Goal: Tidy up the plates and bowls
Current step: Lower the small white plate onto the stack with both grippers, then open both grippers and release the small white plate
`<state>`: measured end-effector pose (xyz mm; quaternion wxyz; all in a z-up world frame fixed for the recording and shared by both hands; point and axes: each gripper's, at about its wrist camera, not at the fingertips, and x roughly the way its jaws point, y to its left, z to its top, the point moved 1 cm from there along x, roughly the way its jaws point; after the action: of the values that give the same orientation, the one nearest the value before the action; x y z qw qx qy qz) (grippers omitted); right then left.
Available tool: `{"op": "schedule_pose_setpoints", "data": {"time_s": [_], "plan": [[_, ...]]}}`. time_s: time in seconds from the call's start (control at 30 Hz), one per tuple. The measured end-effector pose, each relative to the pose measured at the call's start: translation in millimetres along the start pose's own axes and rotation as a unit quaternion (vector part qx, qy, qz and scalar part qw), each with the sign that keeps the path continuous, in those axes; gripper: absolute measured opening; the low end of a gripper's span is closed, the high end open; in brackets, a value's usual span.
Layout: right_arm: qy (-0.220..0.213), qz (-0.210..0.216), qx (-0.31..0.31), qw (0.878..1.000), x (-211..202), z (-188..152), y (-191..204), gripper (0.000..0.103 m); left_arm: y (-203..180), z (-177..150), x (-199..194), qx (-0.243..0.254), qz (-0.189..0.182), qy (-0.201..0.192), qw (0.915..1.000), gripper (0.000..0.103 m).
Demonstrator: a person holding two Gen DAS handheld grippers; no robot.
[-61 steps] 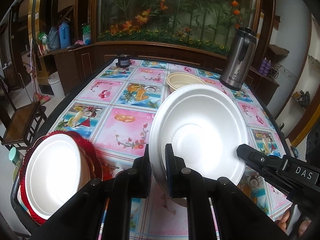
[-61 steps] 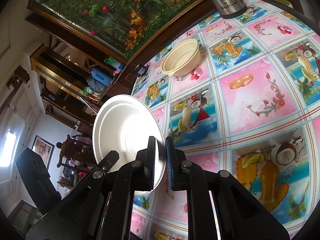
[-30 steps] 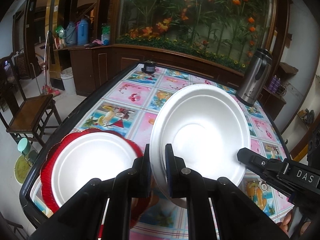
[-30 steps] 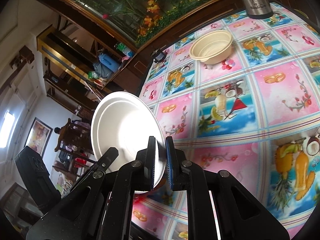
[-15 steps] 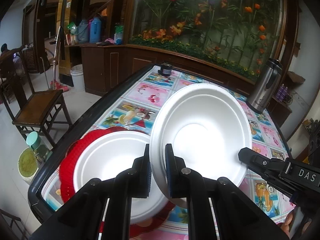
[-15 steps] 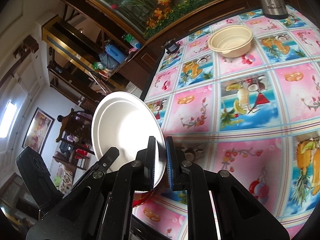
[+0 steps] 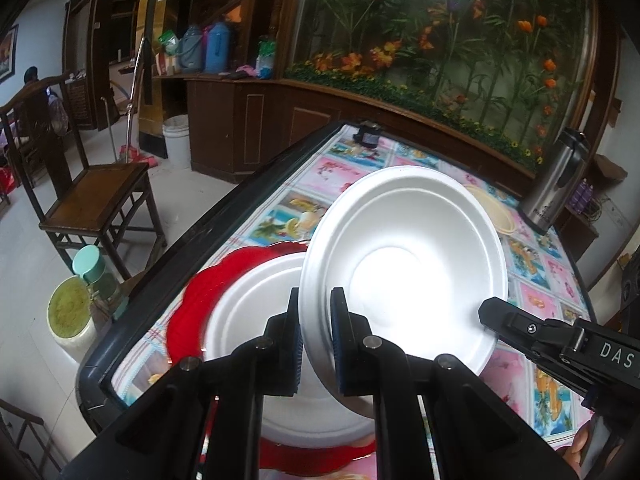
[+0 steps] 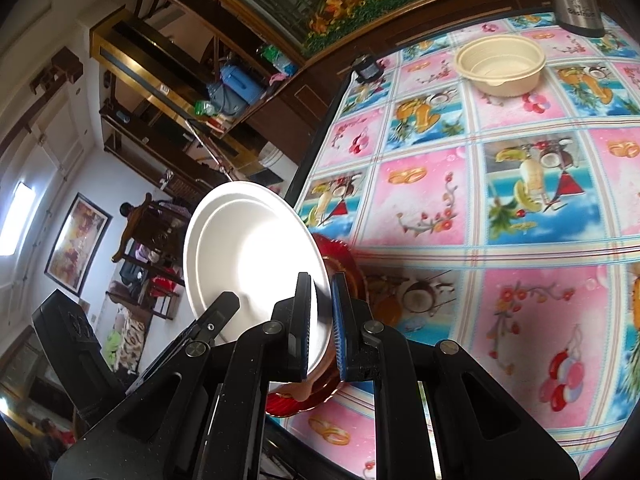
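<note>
A table (image 8: 520,240) with a bright fruit-print cloth fills the right of the right wrist view; a wooden chair (image 7: 92,196) stands on pale floor at the left of the left view, a flower mural (image 7: 440,40) above. A cream bowl (image 8: 501,65) sits empty at upper right, beside a steel flask (image 7: 554,184). Both the left gripper (image 7: 315,340) and right gripper (image 8: 321,324) pinch the rim of one white plate (image 7: 404,268), held tilted over a second white plate (image 7: 256,312) lying on a red plate (image 7: 192,312) at lower centre.

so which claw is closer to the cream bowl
Right. The right claw grips the white plate's edge on the cream bowl's side; the left claw grips the opposite edge, farther off.
</note>
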<state>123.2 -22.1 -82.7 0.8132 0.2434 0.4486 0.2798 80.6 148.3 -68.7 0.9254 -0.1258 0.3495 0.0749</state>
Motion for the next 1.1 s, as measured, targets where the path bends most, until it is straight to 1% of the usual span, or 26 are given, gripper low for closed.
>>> {"op": "schedule_pose_setpoints", "data": {"time_s": [0.13, 0.2, 0.3, 0.5, 0.57, 0.6, 0.63, 0.67, 0.7, 0.73, 0.83, 1.0, 1.03, 1.1], "plan": [[0.012, 0.001, -0.007, 1.0, 14.8, -4.8, 9.3, 0.011, 13.0, 2.8, 7.6, 0.008, 0.018, 0.024, 0.9995, 0.013], [0.019, 0.0, -0.013, 1.0, 21.6, -6.8, 13.4, 0.011, 20.4, 1.3, 9.9, 0.003, 0.025, 0.031, 0.9992, 0.013], [0.029, -0.008, -0.024, 0.999, 34.4, -13.1, 18.5, 0.011, 26.1, -2.2, 15.6, 0.001, 0.038, 0.043, 0.9984, 0.013], [0.043, -0.015, -0.031, 0.998, 47.6, -20.6, 17.2, 0.011, 34.3, -8.3, 20.0, 0.004, 0.054, 0.063, 0.9965, 0.016], [0.043, -0.021, -0.036, 0.998, 49.0, -21.9, 17.6, 0.011, 36.4, -8.6, 18.7, 0.006, 0.063, 0.064, 0.9959, 0.023], [0.042, -0.024, -0.04, 0.998, 49.7, -22.1, 17.4, 0.012, 37.0, -8.8, 17.1, 0.008, 0.069, 0.062, 0.9956, 0.035], [0.042, -0.025, -0.042, 0.998, 50.3, -22.1, 17.7, 0.012, 38.0, -9.1, 16.0, 0.009, 0.074, 0.059, 0.9955, 0.049], [0.043, -0.029, -0.047, 0.998, 51.2, -22.3, 18.0, 0.012, 38.6, -9.0, 13.8, 0.01, 0.081, 0.054, 0.9952, 0.056], [0.041, -0.033, -0.051, 0.997, 50.8, -22.9, 18.0, 0.012, 38.7, -8.8, 12.2, 0.013, 0.089, 0.048, 0.9948, 0.066], [0.04, -0.034, -0.053, 0.997, 50.9, -23.4, 18.1, 0.012, 39.4, -8.5, 12.3, 0.019, 0.095, 0.046, 0.9943, 0.068], [0.036, -0.028, -0.05, 0.998, 47.9, -23.7, 17.1, 0.012, 42.7, -8.3, 12.1, 0.024, 0.104, 0.046, 0.9932, 0.068], [0.008, -0.018, -0.032, 0.999, 33.6, -15.3, 5.6, 0.012, 46.2, -4.9, 6.2, 0.019, 0.116, 0.027, 0.9927, 0.068], [0.003, -0.017, -0.024, 1.0, 30.3, -12.7, 0.5, 0.012, 43.1, -5.1, 8.0, 0.028, 0.122, 0.023, 0.9918, 0.068], [-0.001, -0.015, -0.009, 1.0, 27.0, -9.9, -8.5, 0.012, 34.4, -7.9, 20.4, 0.054, 0.134, 0.036, 0.9888, 0.068]]}}
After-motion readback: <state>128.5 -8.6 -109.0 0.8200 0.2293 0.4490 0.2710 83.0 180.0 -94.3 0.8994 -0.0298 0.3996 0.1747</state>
